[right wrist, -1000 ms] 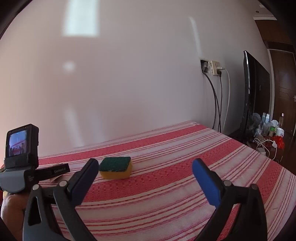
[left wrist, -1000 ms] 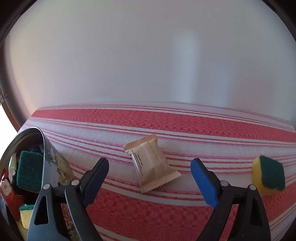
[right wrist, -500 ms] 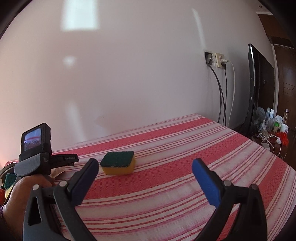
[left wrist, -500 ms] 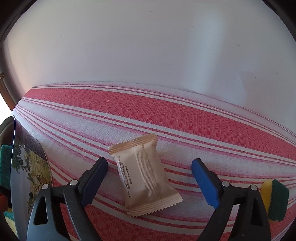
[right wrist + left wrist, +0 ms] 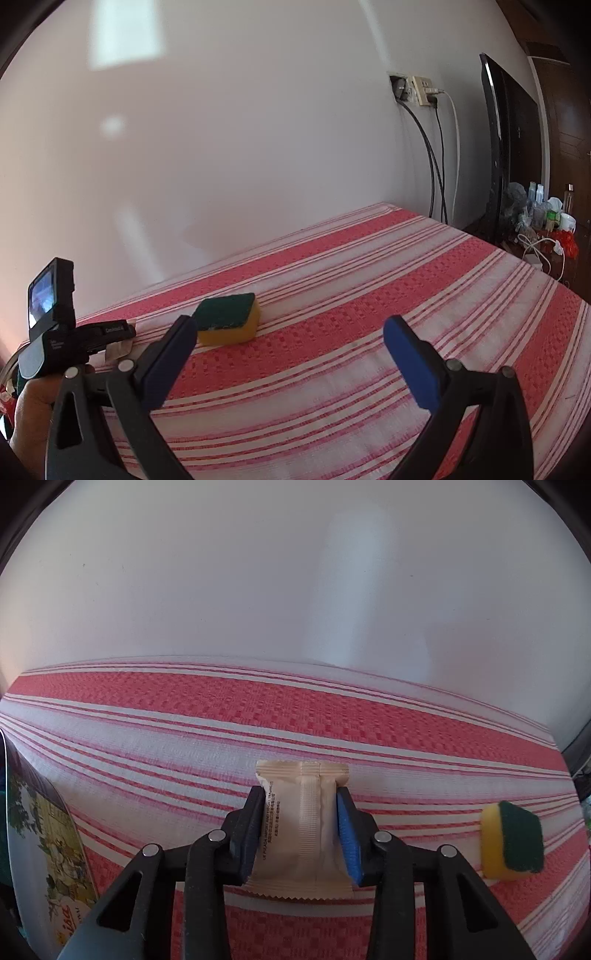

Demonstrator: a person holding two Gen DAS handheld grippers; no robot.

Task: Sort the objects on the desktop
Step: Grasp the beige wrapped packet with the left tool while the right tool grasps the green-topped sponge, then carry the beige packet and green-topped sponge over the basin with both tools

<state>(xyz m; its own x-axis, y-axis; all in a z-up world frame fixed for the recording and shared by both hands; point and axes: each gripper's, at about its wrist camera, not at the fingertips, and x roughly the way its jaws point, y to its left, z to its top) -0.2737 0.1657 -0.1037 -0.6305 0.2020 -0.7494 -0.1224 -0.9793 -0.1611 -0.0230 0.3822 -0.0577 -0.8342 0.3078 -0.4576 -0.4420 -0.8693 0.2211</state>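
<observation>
Step in hand: picking up the beige, crimp-edged foil sachet [image 5: 301, 825], which lies flat on the red-and-white striped woven cloth [image 5: 295, 716]; this is the grasp stage of one sorting move.
Left gripper [image 5: 301, 830]: its jaws are closing, the sachet between them, both blue pads against its long edges; the wrapper looks slightly pinched.
Right gripper [image 5: 291, 354]: jaws wide apart, nothing between them, hovering over the cloth.
Other item waiting: the yellow sponge with a green scouring face [image 5: 229, 319] sits on the cloth just beyond the right gripper's near finger, well apart from the sachet.
Likely destination: the round printed tin [image 5: 44, 849] at the left edge of the left wrist view.
Next move calls for: a firm pinch, then a lift clear of the cloth and a swing left over the tin's rim; the thin sachet may slip or fold.
Change since a second ago: the left jaws stood wide around the sachet; now they close on it. The sponge has not moved.
</observation>
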